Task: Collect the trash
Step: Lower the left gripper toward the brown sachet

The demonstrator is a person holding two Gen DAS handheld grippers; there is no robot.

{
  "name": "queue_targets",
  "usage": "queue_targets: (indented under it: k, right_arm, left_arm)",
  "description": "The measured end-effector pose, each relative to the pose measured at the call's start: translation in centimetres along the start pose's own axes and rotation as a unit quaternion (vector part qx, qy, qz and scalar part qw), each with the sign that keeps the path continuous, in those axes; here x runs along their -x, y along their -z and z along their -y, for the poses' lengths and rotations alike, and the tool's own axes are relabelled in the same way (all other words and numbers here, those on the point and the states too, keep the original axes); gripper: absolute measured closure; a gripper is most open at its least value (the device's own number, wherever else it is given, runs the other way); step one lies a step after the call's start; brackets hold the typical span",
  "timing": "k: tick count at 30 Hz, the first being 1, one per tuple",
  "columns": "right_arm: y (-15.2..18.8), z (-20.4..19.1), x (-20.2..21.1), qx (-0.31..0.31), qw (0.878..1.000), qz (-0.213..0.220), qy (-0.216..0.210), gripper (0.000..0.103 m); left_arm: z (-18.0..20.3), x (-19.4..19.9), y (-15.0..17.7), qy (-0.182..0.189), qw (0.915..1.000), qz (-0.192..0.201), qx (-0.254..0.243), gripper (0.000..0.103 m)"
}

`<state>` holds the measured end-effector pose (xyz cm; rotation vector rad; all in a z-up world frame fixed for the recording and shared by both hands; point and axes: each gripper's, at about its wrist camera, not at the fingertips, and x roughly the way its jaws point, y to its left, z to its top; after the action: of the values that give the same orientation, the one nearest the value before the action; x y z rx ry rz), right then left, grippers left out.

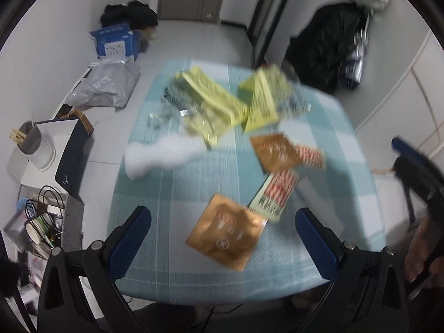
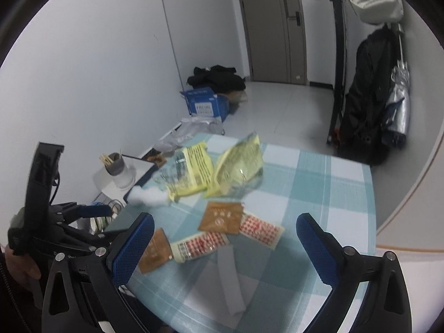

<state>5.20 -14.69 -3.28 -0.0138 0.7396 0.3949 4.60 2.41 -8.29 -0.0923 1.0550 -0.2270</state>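
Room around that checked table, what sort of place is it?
Probably a small flat or dorm room: a door, dark coats hung on a rack, and a facial-tissue carton on the tiled floor beside the table.

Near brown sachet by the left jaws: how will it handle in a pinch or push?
The near brown sachet lies flat on the checked tablecloth, so it is probably thin, light and floppy. Its glossy foil-like face suggests it may slip. With one corner against the red-and-white packet, a push would likely drag that along. The left gripper is open.
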Motion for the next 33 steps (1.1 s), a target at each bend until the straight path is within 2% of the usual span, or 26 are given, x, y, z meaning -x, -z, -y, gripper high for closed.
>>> queue_targets:
  k: [1, 4, 8, 13, 15, 17, 19, 21, 22, 24, 25, 28, 31, 33]
  right_arm:
    - [0.2, 0.2, -0.1, -0.001, 1.000, -0.003, 0.000, 0.001]
    - [0.8, 0.7, -0.6, -0.008, 1.000, -0.019, -0.004, 0.001]
    - [1.7, 1.4, -1.3, -0.019, 0.999, -0.042, -0.011, 0.001]
    - [2.2, 1.8, -0.5, -0.012, 0.999, -0.038, -0.012, 0.001]
    - [2.3, 2.0, -0.1, -0.013, 0.999, -0.035, -0.012, 0.001]
    - [2.3, 2.2, 0.2, -0.019, 0.999, -0.033, -0.018, 0.001]
    - [2.3, 2.4, 0.4, -0.021, 0.999, -0.030, -0.020, 0.001]
    - [2.3, 2.5, 0.6, -0.022, 0.999, -0.028, -0.020, 0.001]
    - [2.2, 2.5, 0.7, -0.023, 0.999, -0.026, -0.021, 0.001]
    - [2.2, 2.4, 0.9, -0.022, 0.999, -0.022, -0.022, 0.001]
    - [2.2, 2.4, 1.0, -0.021, 0.999, -0.021, -0.022, 0.001]
    - [2.3, 2.2, 1.1, -0.018, 0.999, -0.019, -0.022, 0.001]
    - [2.4, 2.2, 1.0, -0.016, 0.999, -0.019, -0.021, 0.001]
    - [2.5, 2.2, 1.1, -0.016, 0.999, -0.019, -0.021, 0.001]
  left_arm:
    - [0.3, -0.4, 0.2, -0.021, 0.9995, -0.011, -0.022, 0.001]
    - [0.0, -1.7, 0.6, -0.032, 0.9975, -0.039, -0.049, 0.006]
    - [0.2, -2.3, 0.5, -0.019, 0.9958, -0.067, -0.060, 0.007]
    - [0.9, -3.9, 0.7, -0.013, 0.9892, -0.116, -0.088, 0.007]
    - [1.2, -3.8, 0.7, -0.017, 0.9883, -0.116, -0.097, 0.007]
    - [1.1, -3.6, 0.6, -0.010, 0.9891, -0.119, -0.086, 0.007]
    - [1.4, -3.5, 0.7, -0.021, 0.9875, -0.124, -0.095, 0.008]
    - [2.5, -3.6, 1.2, -0.056, 0.9809, -0.132, -0.132, 0.013]
    - [3.0, -3.7, 1.3, -0.056, 0.9799, -0.131, -0.140, 0.017]
    - [3.1, -3.2, 1.2, -0.054, 0.9809, -0.130, -0.134, 0.033]
    - [3.0, -3.0, 1.2, -0.055, 0.9814, -0.129, -0.130, 0.038]
    - [2.7, -2.6, 1.0, -0.049, 0.9835, -0.131, -0.115, 0.040]
    - [3.2, -2.4, 1.3, -0.059, 0.9828, -0.129, -0.118, 0.042]
    - [3.6, -2.3, 1.5, -0.060, 0.9824, -0.128, -0.122, 0.046]
